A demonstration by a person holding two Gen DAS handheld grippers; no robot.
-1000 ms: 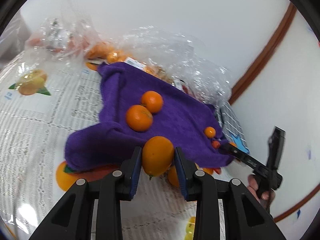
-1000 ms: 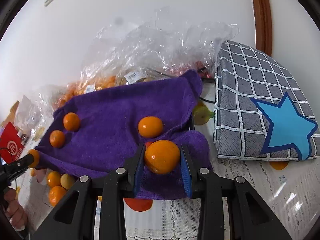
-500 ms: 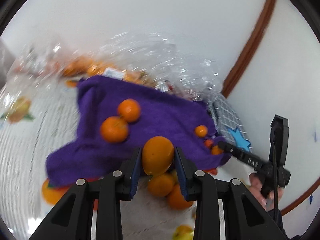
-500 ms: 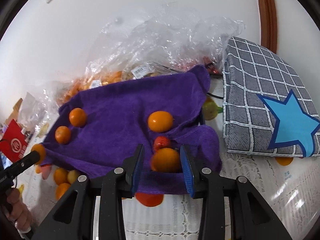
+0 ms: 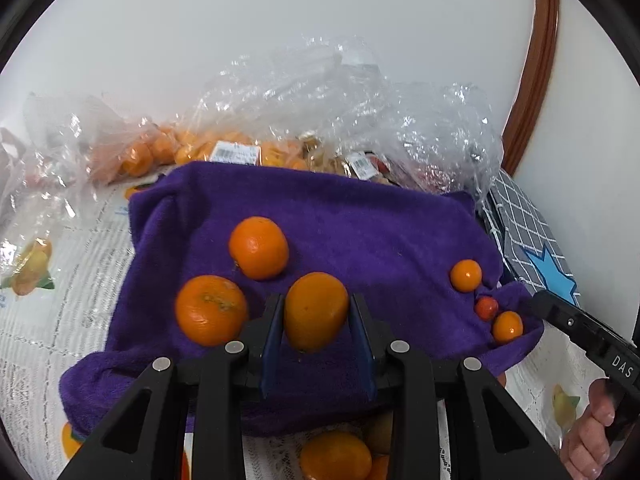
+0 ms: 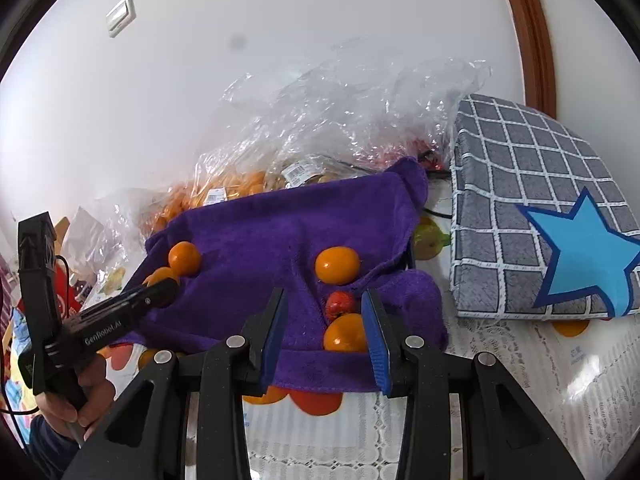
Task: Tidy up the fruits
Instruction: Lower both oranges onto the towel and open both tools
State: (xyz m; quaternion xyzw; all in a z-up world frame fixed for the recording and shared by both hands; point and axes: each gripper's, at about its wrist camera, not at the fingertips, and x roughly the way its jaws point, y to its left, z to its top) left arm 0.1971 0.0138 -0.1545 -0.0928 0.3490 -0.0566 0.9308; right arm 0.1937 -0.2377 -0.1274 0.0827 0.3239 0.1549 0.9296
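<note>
- Oranges are the business here: my left hand-held gripper [image 5: 316,336] has its blue pads closed against one large orange [image 5: 316,311], which I hold just above the near part of the purple towel [image 5: 360,224].
- My right hand-held gripper [image 6: 325,338] has its jaws spread wide and grips nothing; a small orange [image 6: 345,333] lies on the towel between the pads, close to the right one, and I cannot tell whether it touches it.
- Just beyond that small orange sits one small red fruit [image 6: 340,303], touching it or nearly so, and beyond that a second small orange [image 6: 337,265].
- Near my left hand-held gripper, two mandarins lie on the towel: one [image 5: 211,309] just to the left of the held orange, the other [image 5: 258,247] a little farther back.
- I count six fruits on the towel in all: two mandarins, three small oranges counting the one at the right edge [image 5: 507,327], and one red fruit.
- More oranges [image 5: 335,456] lie on the counter [image 6: 560,380] by the near edge of the towel, partly hidden, so I cannot count them.
- Behind the towel lie crumpled clear plastic bags [image 5: 340,92], some holding orange fruit.
- On the right a grey checked cushion [image 6: 532,184] with one blue star rests on the counter.
</note>
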